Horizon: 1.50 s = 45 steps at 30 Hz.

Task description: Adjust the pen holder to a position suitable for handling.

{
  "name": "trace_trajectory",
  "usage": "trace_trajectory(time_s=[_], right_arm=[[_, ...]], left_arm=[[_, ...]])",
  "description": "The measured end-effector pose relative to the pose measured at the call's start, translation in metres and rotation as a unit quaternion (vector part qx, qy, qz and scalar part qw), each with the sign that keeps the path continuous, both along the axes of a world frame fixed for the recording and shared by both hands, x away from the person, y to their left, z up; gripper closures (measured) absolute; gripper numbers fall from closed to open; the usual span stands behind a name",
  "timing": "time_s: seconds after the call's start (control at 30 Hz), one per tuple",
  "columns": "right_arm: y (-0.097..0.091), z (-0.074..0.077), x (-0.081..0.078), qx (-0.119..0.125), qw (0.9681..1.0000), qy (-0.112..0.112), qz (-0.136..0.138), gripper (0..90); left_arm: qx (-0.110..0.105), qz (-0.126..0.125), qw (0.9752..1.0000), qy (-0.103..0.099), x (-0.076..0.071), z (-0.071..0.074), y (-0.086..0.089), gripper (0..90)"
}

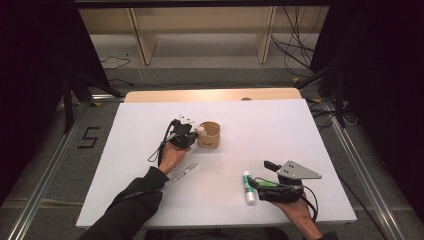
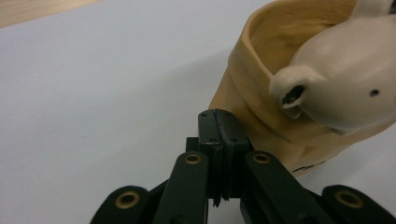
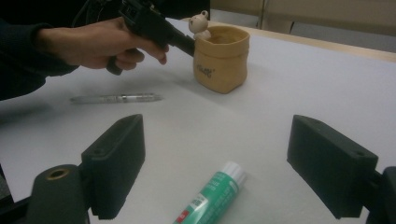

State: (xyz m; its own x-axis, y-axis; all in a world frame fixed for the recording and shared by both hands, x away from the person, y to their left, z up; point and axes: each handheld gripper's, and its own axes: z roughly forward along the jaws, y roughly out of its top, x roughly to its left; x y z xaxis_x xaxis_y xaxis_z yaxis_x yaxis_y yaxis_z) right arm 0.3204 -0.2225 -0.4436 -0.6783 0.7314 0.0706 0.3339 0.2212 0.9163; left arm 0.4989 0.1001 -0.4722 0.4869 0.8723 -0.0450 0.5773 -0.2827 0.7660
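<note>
A tan pouch-shaped cup (image 1: 210, 136) stands mid-table with a small cream bear figure (image 1: 201, 130) at its rim. My left gripper (image 1: 194, 136) is shut with nothing between its jaws, its tip right at the cup's left side. In the left gripper view the closed fingertips (image 2: 219, 126) sit just short of the cup wall (image 2: 247, 93), below the bear (image 2: 341, 79). My right gripper (image 1: 261, 174) rests open at the front right. In the right gripper view a green-and-white glue stick (image 3: 210, 196) lies between and below its pads (image 3: 116, 158).
A clear pen (image 1: 181, 174) lies on the white tabletop (image 1: 280, 125) near the person's left forearm, also seen as the pen (image 3: 116, 98) in the right gripper view. The glue stick (image 1: 248, 186) lies left of the right gripper. Wooden shelving stands beyond the table.
</note>
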Motion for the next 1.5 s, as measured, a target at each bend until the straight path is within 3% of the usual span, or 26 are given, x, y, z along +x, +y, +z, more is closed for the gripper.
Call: trace_trajectory(time_s=[0.23,0.57,0.7,0.9,1.2,1.5], right_arm=[[-0.001,0.000,-0.001,0.000,1.0000,-0.001,-0.001,20.0],[-0.001,0.001,-0.001,-0.004,1.0000,0.002,-0.006,20.0],[-0.001,0.001,-0.001,-0.006,0.9999,0.004,-0.009,20.1],[0.000,0.000,0.000,-0.008,0.9998,0.016,-0.012,20.1],[0.001,-0.001,0.002,-0.011,0.9990,0.037,-0.023,20.6],[0.006,-0.001,0.004,-0.032,0.9972,0.064,-0.023,20.7]], left_arm=[[-0.006,-0.004,1.0000,0.005,-0.003,0.012,0.015,81.4],[-0.003,-0.012,0.9997,0.022,-0.022,0.029,0.034,45.2],[-0.013,-0.012,0.9996,0.021,-0.032,0.037,0.041,38.2],[-0.039,-0.012,0.9990,0.017,-0.050,0.048,0.047,32.9],[-0.068,-0.031,0.9972,-0.010,-0.086,0.054,0.049,25.1],[-0.089,-0.040,0.9949,-0.027,-0.110,0.057,0.055,21.9]])
